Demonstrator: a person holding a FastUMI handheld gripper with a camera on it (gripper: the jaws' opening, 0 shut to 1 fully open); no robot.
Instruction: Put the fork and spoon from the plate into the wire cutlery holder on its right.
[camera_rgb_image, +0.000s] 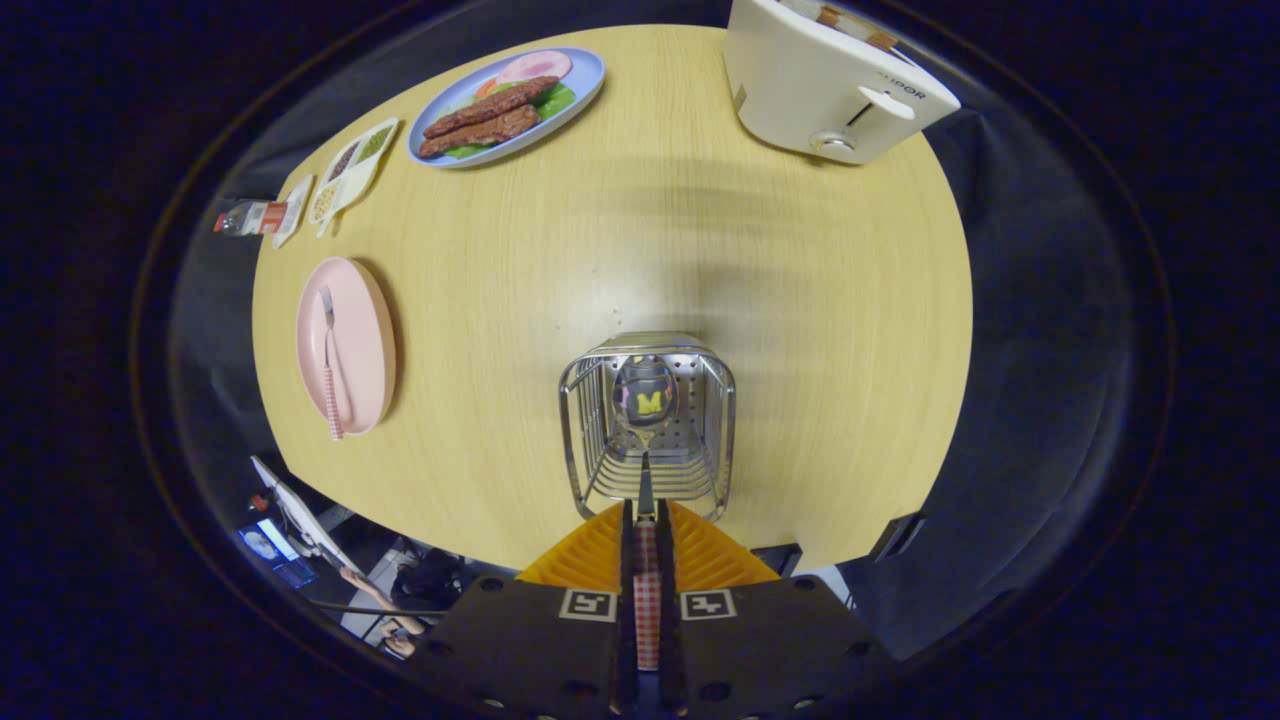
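Holding spoon (645, 420) bowl-forward over holder (648, 425)

A pale wooden table (620, 230) stands against dark booth walls.

A pale yellow wood-grain tabletop (620, 230) is seen under a round pink plate (365, 345). On that plate a silver fork with a red-and-white checked handle (329, 370) is laid. The same red-and-white check is carried by the handle of the shiny silver spoon (645, 420) clamped between the fingers of the gripper (646, 520), its bowl inside the bright chrome wire cutlery holder (720, 420). Brown meat strips, green leaves and a pink slice are shown on a light blue oval plate (590, 75). A cream-white toaster (800, 90) is also seen.
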